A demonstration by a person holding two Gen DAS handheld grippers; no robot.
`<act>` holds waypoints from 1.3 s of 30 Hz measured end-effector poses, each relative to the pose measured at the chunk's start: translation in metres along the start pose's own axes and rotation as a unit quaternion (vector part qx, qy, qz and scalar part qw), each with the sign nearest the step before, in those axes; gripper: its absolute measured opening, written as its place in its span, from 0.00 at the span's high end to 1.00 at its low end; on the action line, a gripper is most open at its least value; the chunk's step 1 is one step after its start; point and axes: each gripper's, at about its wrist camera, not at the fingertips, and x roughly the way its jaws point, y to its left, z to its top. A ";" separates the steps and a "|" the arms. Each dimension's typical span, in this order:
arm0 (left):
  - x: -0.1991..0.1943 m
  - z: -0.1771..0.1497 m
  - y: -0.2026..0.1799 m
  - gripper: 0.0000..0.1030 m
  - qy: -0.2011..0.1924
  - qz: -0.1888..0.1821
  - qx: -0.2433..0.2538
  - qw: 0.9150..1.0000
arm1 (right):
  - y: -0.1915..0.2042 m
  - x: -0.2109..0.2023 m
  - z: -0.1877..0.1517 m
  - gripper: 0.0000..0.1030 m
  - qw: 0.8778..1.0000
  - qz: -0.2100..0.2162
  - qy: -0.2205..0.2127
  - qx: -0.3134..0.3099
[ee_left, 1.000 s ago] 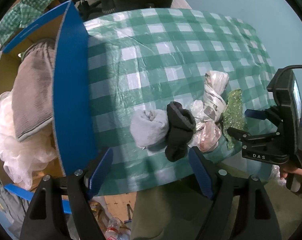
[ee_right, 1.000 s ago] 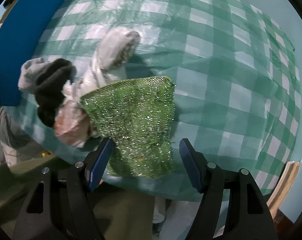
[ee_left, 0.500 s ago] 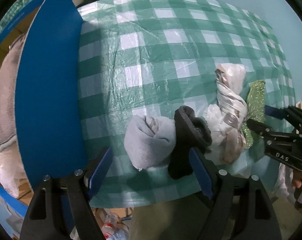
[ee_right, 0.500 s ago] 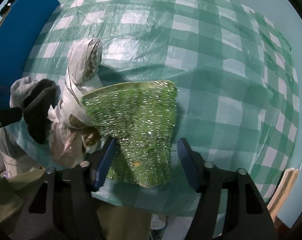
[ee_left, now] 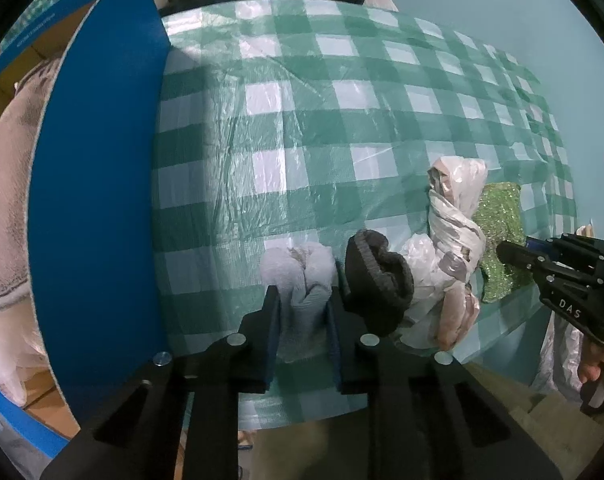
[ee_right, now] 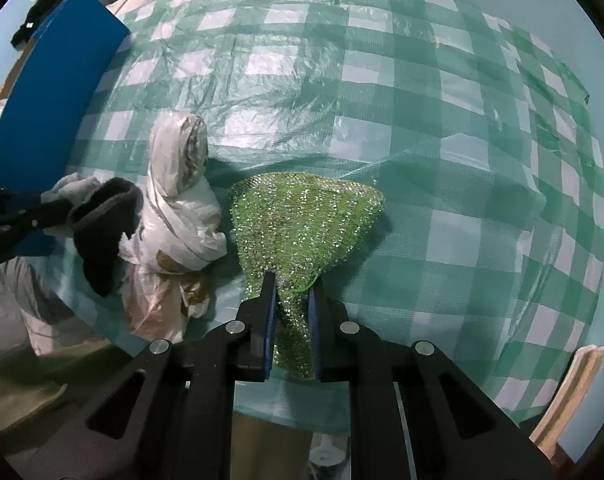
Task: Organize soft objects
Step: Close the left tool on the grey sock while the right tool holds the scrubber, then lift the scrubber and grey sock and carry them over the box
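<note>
Qty on checked tablecloth (ee_right: 382, 92): 1 grey rolled sock (ee_left: 297, 276), 1 black sock (ee_left: 378, 280), 1 twisted plastic bag bundle (ee_left: 450, 248), 1 green glitter cloth (ee_right: 302, 224). Blue cardboard box (ee_left: 93, 200): 1. Grippers: 2.

The desk (ee_right: 442, 92) wears a thin plastic sheet in green and white check, glossy, creased and wrinkled. The green cloth (ee_right: 302, 220) is a coarse mesh full of glittering threads, rough and sparkling. At its 9 o'clock, the twisted plastic bag (ee_right: 181, 200) is a shiny, crinkled white film, partly see-through. The dark sock (ee_left: 378, 276) looks like a matt, fuzzy knit with a ribbed cuff; the grey sock (ee_left: 302, 280) is a soft, matt, finely ribbed knit. The box flap (ee_left: 97, 200) is smooth matt blue card with a raw corrugated edge. The fingers (ee_right: 267, 320) are matt black plastic with blue pads and bright metal screws.
</note>
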 end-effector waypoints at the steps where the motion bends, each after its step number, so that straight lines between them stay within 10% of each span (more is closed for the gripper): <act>1: -0.001 -0.002 0.001 0.81 -0.003 -0.001 0.002 1.000 | 0.005 -0.007 0.004 0.88 1.000 0.001 -0.002 0.000; 39: -0.121 0.006 0.005 0.82 -0.128 0.013 -0.007 0.992 | 0.049 -0.114 0.050 0.90 0.995 0.025 -0.094 -0.030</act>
